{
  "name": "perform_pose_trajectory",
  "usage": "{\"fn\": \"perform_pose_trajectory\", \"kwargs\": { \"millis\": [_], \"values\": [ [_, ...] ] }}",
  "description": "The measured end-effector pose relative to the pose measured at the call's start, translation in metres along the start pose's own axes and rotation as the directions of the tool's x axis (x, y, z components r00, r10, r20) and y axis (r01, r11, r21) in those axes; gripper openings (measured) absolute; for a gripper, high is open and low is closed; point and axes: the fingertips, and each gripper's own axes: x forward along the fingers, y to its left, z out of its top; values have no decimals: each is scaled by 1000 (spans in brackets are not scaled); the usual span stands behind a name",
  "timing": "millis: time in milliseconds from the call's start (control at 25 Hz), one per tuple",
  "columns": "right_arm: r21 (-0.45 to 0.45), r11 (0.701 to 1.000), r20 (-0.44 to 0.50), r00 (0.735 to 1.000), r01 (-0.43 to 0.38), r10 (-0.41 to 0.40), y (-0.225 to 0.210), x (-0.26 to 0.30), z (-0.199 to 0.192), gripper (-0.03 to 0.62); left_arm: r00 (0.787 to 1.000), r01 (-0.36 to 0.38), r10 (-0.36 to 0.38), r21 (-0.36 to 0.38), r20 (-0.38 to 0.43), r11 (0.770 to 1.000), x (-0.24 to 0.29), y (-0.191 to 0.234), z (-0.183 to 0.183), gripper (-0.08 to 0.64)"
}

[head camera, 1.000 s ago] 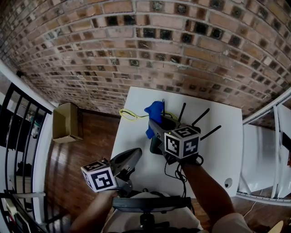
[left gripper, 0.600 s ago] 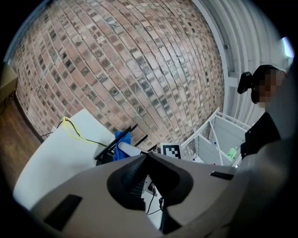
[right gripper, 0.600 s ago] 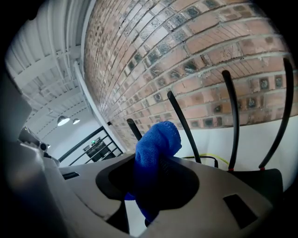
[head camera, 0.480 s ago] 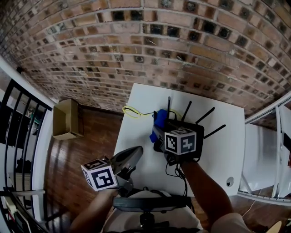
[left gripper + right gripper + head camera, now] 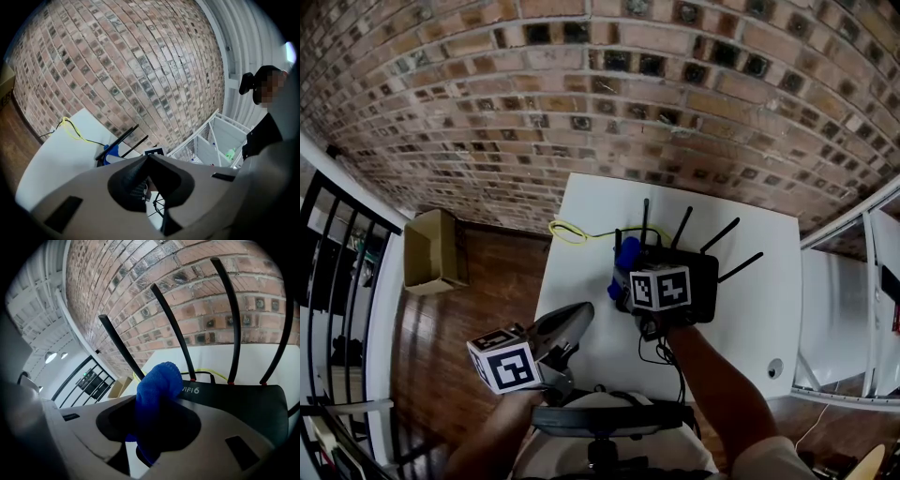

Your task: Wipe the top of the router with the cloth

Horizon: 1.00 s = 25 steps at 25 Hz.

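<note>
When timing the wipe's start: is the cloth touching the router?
Cannot tell. The right gripper view has the cloth overlapping the router; no gap or press shows.

grey left claw (image 5: 149,159), grey right claw (image 5: 159,401), black pads (image 5: 125,182), white cubes (image 5: 504,364) (image 5: 661,288) with black square markers

A white desk (image 5: 581,291) stands with its far edge against a brick wall. On it, right of the middle and toward the wall, lies a flat black router (image 5: 701,284) with its thin antennas raised along its far side. A yellow cable (image 5: 569,232) lies looped on the desk's far left part and runs toward the router's back. A thin black cord (image 5: 662,357) trails in loose curls from the router's near side toward the desk's front edge. Near the front right corner sits a small round fitting (image 5: 775,367) (too small to tell what it is). Left of the desk, a cardboard box (image 5: 430,251) rests on the dark wooden floor (image 5: 478,309), close to the wall.
</note>
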Motion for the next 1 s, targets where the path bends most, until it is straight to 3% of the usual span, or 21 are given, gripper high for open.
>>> {"fn": "perform_pose_trajectory", "kwargs": {
  "millis": [680,880,1000],
  "values": [
    [16,999,-77,996,46,-44,-5,15,-15,153,1000,13,-13,-4,-13,1000,-7,10,6,8],
    [-104,989,-78,991,101,-109,-10,2,-12,153,1000,20,-20,-5,-19,1000,-5,13,5,8],
    [-269,948,-72,978,172,-198,-20,-11,-8,153,999,31,-31,-8,-22,999,-1,12,3,8]
  ]
}}
